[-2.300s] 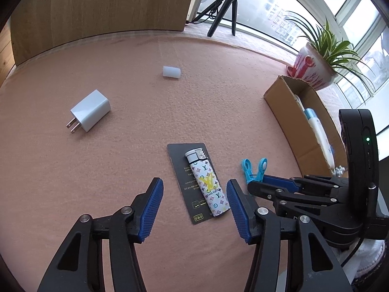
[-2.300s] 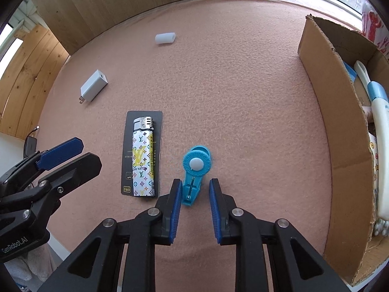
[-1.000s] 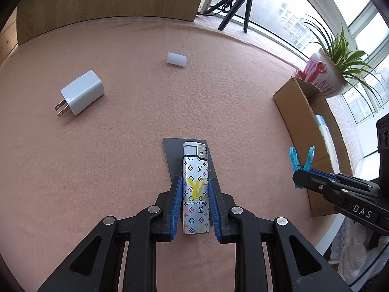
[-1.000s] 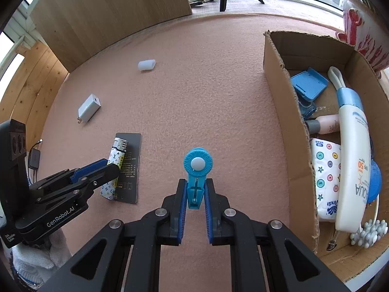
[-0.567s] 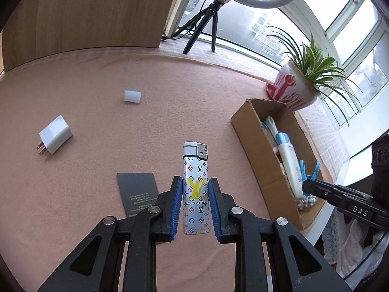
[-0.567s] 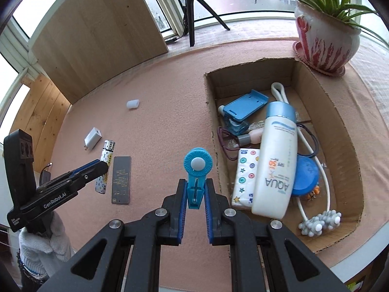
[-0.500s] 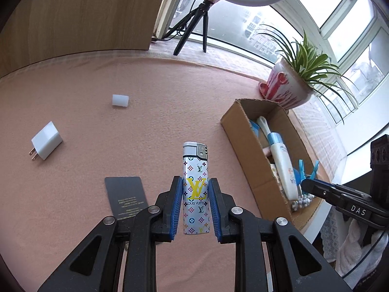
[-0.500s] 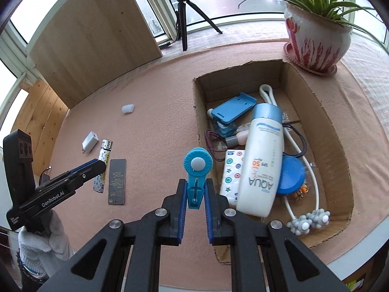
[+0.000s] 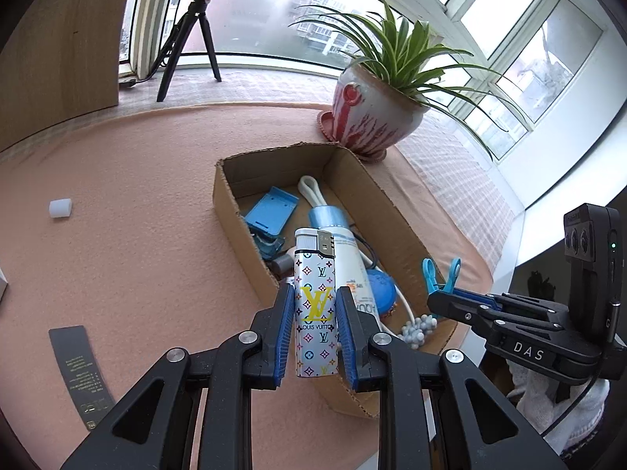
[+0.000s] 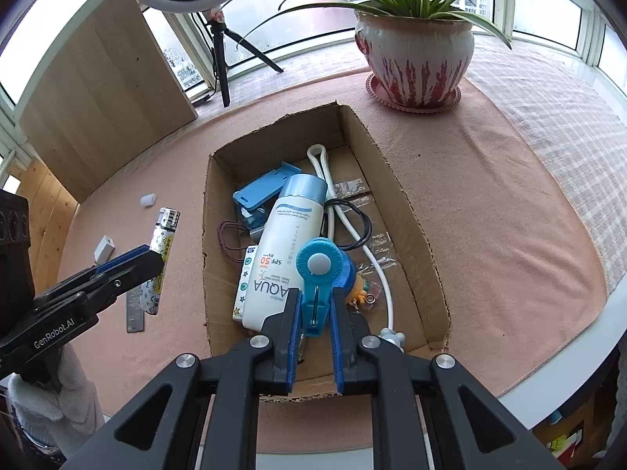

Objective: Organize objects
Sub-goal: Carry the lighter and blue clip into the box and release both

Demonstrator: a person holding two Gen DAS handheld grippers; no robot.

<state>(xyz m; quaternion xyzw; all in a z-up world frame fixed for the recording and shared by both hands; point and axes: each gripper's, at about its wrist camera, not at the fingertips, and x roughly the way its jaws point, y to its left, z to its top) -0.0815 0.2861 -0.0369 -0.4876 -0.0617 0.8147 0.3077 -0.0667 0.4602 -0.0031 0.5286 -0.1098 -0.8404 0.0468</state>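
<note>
Both grippers have risen from the pink cloth to the open cardboard box (image 10: pixel 399 196). Left gripper (image 9: pixel 314 333) clamps the white monogrammed lighter (image 9: pixel 316 305), lettered "LOUIS VUITTON", hiding part of the "AQUA" "SPF 50" white bottle (image 10: pixel 280 254). Right gripper (image 10: pixel 314 321) pinches the blue plastic clip (image 10: pixel 319 274) above the box.

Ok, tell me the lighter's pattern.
Silver lighter with multicolour monogram print; clearest in the left wrist view.

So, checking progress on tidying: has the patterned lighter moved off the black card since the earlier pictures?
Yes. The lighter, clamped in the left gripper, now hangs by the cardboard box, away from the black card.
</note>
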